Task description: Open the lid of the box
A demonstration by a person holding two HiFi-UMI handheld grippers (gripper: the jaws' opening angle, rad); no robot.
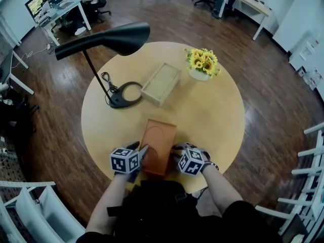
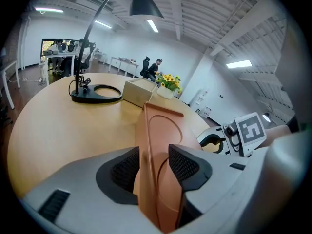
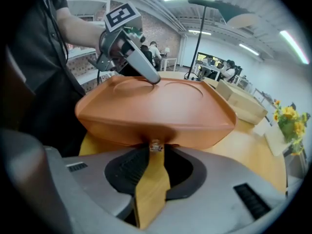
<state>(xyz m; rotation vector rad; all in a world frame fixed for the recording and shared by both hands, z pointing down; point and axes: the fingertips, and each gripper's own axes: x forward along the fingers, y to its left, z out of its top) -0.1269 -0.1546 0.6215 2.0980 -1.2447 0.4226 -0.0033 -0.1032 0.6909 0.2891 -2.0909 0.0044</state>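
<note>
Orange-brown box [image 1: 158,143], lid on, lies at the near edge of the round bench [image 1: 217,115], with a tool at each side. The left tool [image 2: 153,165] is clamped on the box's left rim — one pad against the side wall, the other on the lid's top. The right tool [image 3: 155,156] stands partly open at the opposite side — a small metal clasp [image 3: 155,146] sits between its tips, pads not visibly pressing it.
</note>
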